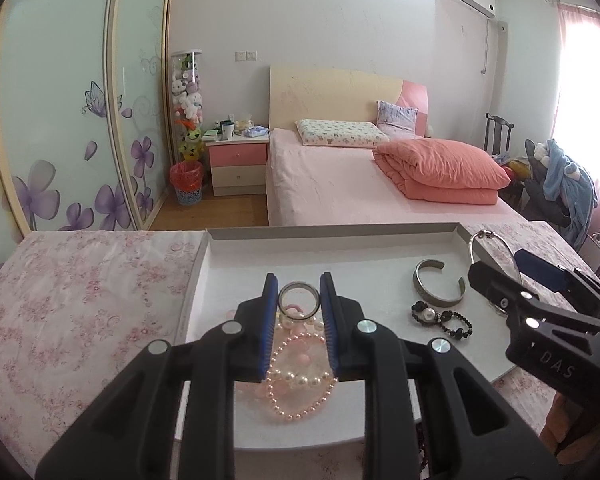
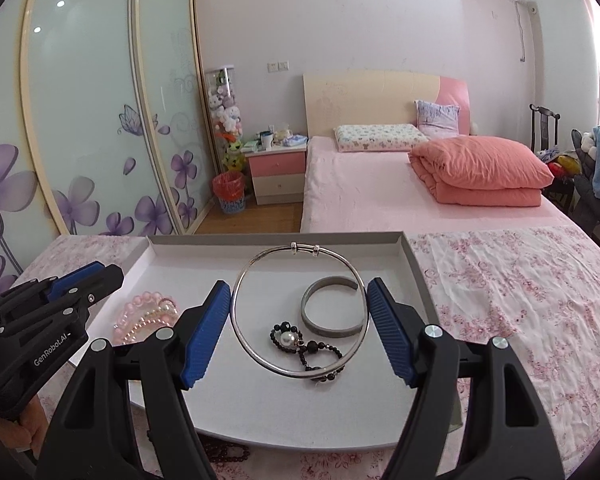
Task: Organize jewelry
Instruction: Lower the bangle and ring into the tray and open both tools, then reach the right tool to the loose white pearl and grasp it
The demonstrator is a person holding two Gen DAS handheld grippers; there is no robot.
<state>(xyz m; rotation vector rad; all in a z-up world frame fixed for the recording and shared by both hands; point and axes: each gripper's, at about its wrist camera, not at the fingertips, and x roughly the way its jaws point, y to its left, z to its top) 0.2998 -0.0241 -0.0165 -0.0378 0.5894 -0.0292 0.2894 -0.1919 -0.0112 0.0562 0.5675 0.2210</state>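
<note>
A shallow white tray lies on a flowered cloth. My left gripper is shut on a small grey ring, held above pink and white pearl bracelets at the tray's left. My right gripper is shut on a thin silver bangle, its pads pressing on the two sides. Under the bangle, in the tray, lie a grey cuff bracelet and a black bead bracelet with a pearl.
The pink flowered tablecloth runs to the right and left of the tray. Dark red beads lie on it just in front of the tray. A bed and mirrored wardrobe doors stand beyond the table.
</note>
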